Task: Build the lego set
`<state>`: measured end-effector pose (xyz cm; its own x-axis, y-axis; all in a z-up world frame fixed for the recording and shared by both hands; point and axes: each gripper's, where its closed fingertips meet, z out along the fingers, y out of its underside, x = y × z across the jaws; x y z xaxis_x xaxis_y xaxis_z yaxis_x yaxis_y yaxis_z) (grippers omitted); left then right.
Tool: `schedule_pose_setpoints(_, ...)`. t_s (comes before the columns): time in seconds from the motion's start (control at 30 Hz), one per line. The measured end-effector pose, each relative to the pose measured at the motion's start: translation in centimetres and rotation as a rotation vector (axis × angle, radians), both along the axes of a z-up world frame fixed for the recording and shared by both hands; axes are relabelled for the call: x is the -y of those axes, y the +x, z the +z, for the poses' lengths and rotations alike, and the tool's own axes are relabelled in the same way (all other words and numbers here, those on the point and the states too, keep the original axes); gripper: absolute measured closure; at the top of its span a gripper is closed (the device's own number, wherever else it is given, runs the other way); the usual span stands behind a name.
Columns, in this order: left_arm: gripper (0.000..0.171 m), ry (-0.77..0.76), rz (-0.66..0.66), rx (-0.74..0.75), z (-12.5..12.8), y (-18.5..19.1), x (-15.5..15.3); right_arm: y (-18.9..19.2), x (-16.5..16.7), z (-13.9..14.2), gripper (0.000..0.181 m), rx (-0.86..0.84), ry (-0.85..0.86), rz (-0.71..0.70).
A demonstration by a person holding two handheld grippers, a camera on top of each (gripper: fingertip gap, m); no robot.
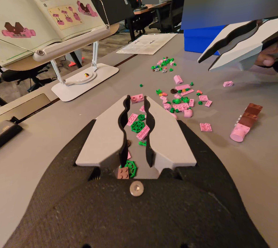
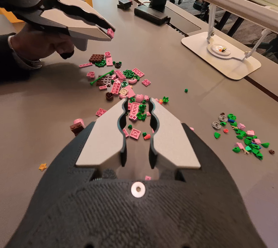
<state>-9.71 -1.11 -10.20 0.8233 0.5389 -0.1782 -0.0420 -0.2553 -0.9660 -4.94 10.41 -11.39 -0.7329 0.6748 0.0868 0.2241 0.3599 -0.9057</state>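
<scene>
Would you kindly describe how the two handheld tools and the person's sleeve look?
Both tools, left tool and right tool, share one design: a broad black textured body with a round fastener at its centre, and two light grey wedge-shaped fingers with black wavy inner pads. The person's hand emerges from a dark sleeve with a lighter cuff.

A small pink brick sat pinched at the left gripper's tips, above the table. Loose pink, green and brown pieces lay scattered. A pink-and-brown partial build lay on its side.
</scene>
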Motion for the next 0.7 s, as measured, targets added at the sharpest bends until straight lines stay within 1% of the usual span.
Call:
schedule_pose_setpoints(0.43, 0.155, -0.008, -0.031, 0.017, -0.6, 0.6, -0.6, 0.2, 0.2, 0.4, 0.156, -0.022, -0.005, 0.008)
schedule_pose_setpoints(0.7, 0.155, -0.038, -0.052, 0.025, -1.4, 1.0, -1.2, 0.1, -0.1, 0.3, 0.156, -0.03, 0.014, -0.004)
